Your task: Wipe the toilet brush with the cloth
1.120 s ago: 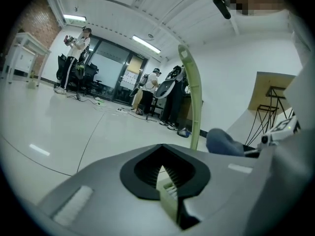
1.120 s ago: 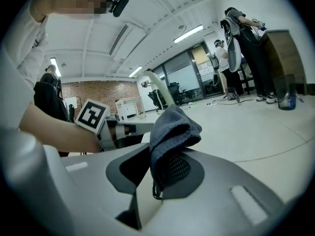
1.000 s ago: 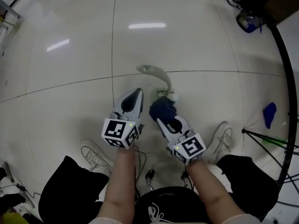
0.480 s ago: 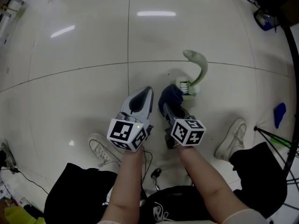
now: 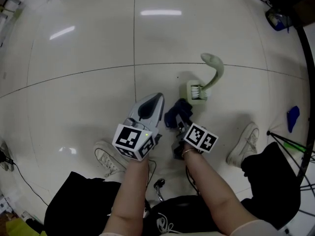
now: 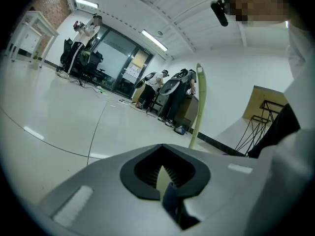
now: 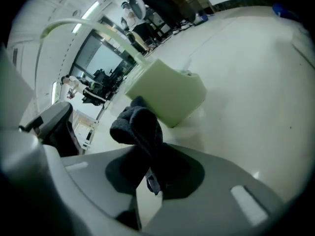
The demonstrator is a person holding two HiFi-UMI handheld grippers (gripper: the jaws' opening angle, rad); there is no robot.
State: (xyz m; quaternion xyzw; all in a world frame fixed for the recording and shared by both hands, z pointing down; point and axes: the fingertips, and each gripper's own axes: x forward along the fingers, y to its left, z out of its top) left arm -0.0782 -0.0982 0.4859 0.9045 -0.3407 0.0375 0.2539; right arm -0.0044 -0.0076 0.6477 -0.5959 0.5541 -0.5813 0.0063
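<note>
The toilet brush stands on the tiled floor in its pale green holder, its curved green handle rising from it. White bristles show at the holder's top. My right gripper is shut on a dark blue cloth, just short of the holder on its near left. In the right gripper view the cloth bunches out of the jaws in front of the holder. My left gripper is beside the cloth, shut with nothing in it; in its own view the handle rises ahead.
The person's white shoes flank the grippers on the floor. A blue object and black tripod legs lie at the right, by a black curved bar. Distant people and equipment stand along the far wall.
My right gripper has drawn the cloth back from the holder toward the person and rolled its wrist. The left gripper has hardly moved. The brush stays in its holder.
</note>
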